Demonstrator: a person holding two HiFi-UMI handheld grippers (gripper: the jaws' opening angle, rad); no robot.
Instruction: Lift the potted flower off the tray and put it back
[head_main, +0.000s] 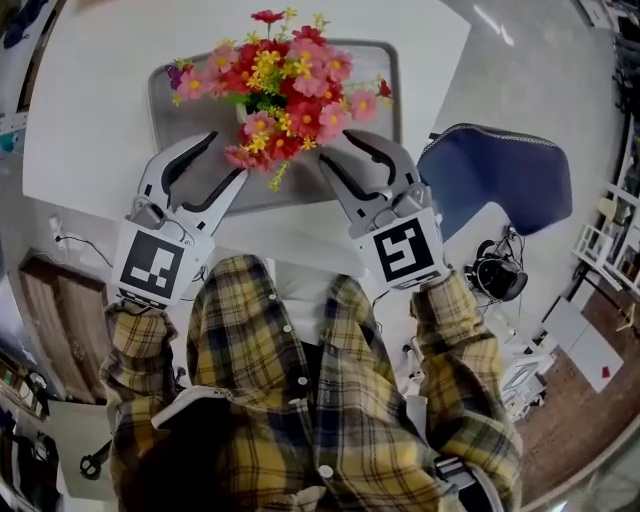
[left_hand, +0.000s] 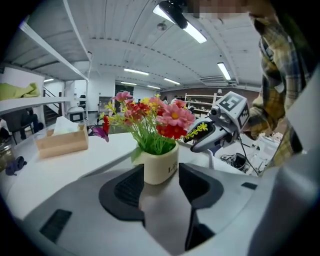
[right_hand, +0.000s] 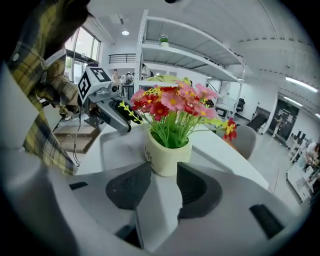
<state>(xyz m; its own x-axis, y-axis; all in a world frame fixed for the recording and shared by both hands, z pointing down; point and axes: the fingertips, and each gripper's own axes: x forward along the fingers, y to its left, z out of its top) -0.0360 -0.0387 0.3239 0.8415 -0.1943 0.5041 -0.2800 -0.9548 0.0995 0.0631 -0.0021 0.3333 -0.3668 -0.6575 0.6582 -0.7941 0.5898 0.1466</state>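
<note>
The potted flower, a cream pot (left_hand: 160, 165) under red, pink and yellow blooms (head_main: 285, 90), stands upright on the grey tray (head_main: 385, 70) on the white table. My left gripper (head_main: 225, 158) comes at it from the near left and my right gripper (head_main: 335, 150) from the near right. Both are open. In the left gripper view the pot sits just beyond the tips of the jaws (left_hand: 161, 182), with the pads apart from it. The right gripper view shows the same: the pot (right_hand: 167, 157) stands ahead of the spread jaws (right_hand: 164, 185), nothing pressed.
The white table (head_main: 90, 120) reaches left and back past the tray. A blue chair (head_main: 495, 180) stands right of the table, with headphones (head_main: 497, 275) on the floor by it. A wooden tissue box (left_hand: 62, 140) sits on the table's far side.
</note>
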